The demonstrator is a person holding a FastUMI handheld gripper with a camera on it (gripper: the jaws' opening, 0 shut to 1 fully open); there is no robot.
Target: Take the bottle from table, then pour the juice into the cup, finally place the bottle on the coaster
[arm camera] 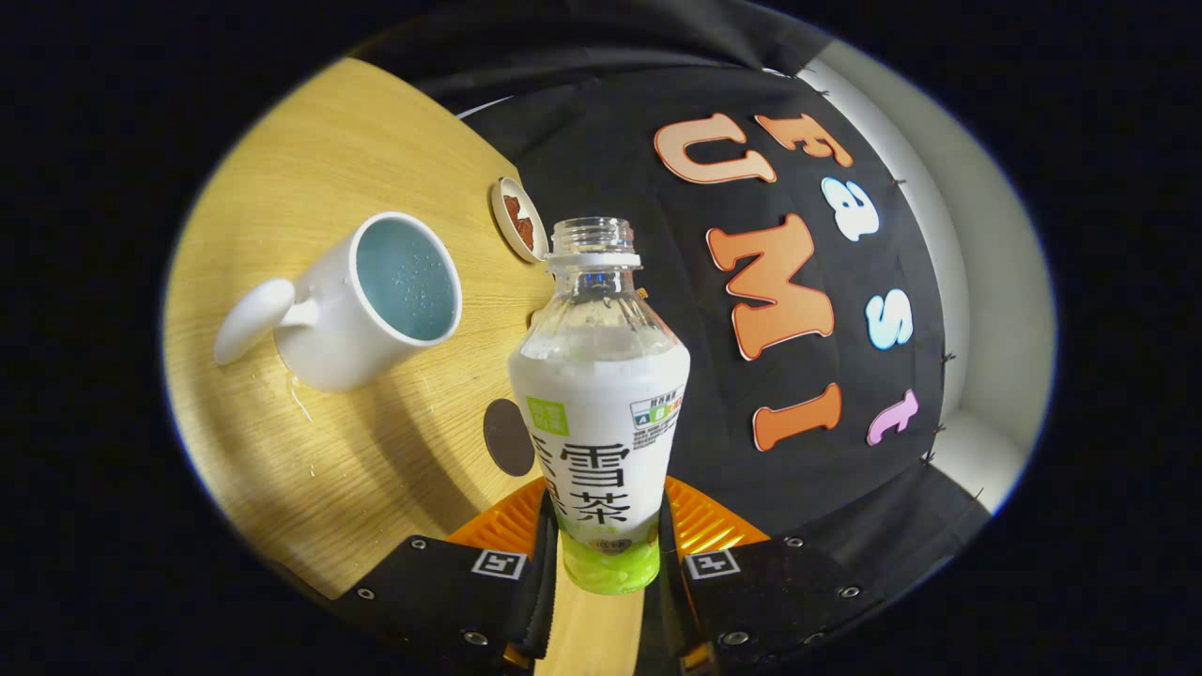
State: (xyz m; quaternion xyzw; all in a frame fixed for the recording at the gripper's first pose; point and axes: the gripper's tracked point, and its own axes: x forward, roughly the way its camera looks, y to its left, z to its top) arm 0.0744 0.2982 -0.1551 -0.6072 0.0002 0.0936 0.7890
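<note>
One bottle (601, 404), uncapped, white label | hand-held gripper (606, 554) clamped on its base

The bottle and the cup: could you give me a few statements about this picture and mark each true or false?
1. The gripper holds the bottle between its two fingers. True.
2. The bottle has its cap on. False: the neck is open, no cap on it.
3. The cup is white outside, pale blue inside. True.
4. The cup lies between the fingers. False: it stands on the wooden table, beyond the fingers and beside the bottle.
5. A small round dish sits on the table beyond the cup. True.
</note>
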